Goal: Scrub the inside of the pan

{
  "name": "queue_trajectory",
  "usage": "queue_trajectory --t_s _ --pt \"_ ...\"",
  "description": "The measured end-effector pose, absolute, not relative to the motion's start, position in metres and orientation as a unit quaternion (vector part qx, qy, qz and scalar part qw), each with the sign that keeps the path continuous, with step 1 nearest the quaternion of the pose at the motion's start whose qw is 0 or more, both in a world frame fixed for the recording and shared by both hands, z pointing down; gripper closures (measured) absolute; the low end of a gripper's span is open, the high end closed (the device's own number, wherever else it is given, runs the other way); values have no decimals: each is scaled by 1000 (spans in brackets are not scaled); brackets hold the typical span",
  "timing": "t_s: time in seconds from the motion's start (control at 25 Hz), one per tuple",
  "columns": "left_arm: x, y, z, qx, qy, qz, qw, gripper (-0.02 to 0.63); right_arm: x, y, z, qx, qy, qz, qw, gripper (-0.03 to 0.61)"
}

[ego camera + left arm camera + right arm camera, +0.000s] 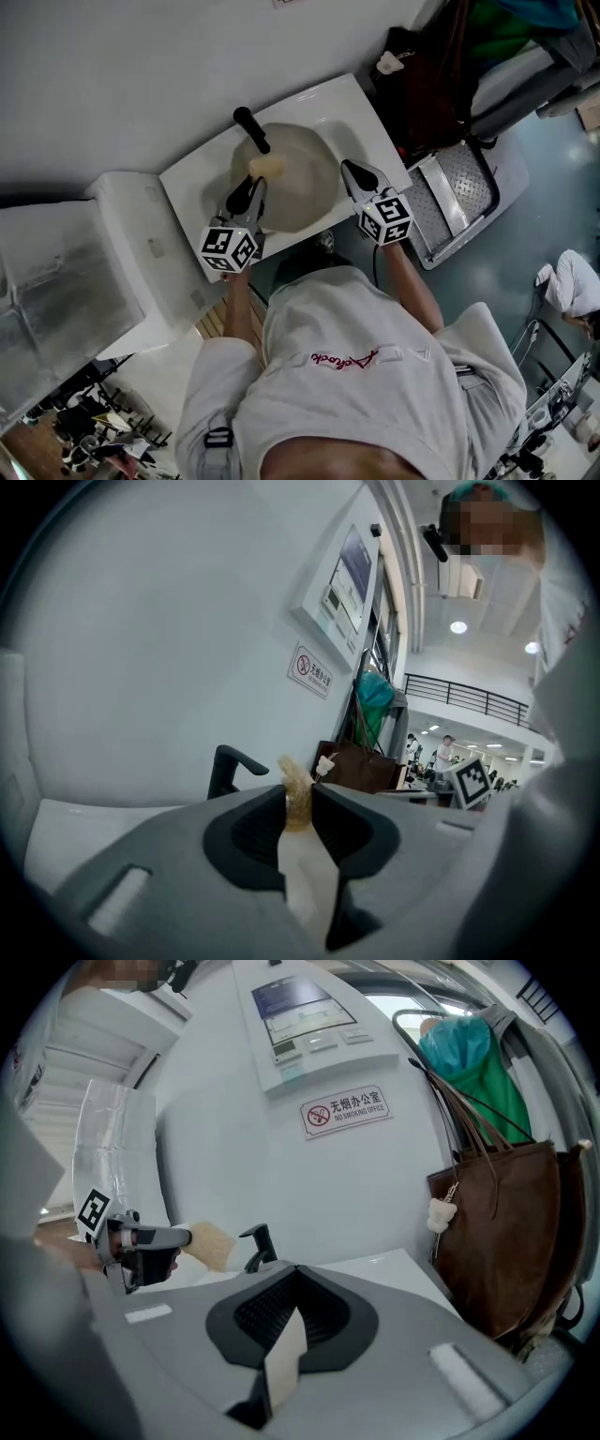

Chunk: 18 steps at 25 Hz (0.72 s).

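Observation:
A round pale pan or bowl (pixel 298 192) lies in the white sink (pixel 349 105); I cannot tell which it is. At its far rim stands a black tap (pixel 251 129). My left gripper (pixel 253 187) is shut on a yellow sponge (pixel 266 167), held over the round bowl's left part. The left gripper view shows the sponge (pixel 297 794) pinched between the jaws, with the tap (pixel 230 766) behind. My right gripper (pixel 354 173) hovers over the bowl's right rim, shut with nothing in it. The right gripper view shows the left gripper (pixel 183 1237) with the sponge (pixel 211 1244).
A white cabinet (pixel 122 253) adjoins the sink on the left. A brown bag (pixel 497 1232) hangs at the right beside a green one (pixel 473 1072). A metal step (pixel 459 192) stands on the floor to the right. A wall with a panel (pixel 300 1016) rises behind the sink.

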State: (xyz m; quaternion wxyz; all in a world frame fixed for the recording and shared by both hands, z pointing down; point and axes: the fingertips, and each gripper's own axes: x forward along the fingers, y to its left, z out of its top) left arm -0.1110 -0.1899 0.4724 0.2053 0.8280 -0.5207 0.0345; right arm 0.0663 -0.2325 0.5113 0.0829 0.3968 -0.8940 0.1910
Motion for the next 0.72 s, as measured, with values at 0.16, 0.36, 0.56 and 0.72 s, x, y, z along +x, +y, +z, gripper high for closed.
queue_trajectory --t_s 0.16,0.36,0.56,0.72 --pt "-114 -196 491 827 -517 43 218 528 64 -239 533 402 -886 210 101 572" --pt "-113 -206 516 828 -506 51 236 528 63 -246 559 410 -876 223 125 572" --pt "-103 -212 540 834 -489 70 247 528 61 -251 579 414 -867 236 147 526" --pt "-98 -218 553 835 -483 80 252 528 58 -254 589 412 -864 242 160 476"
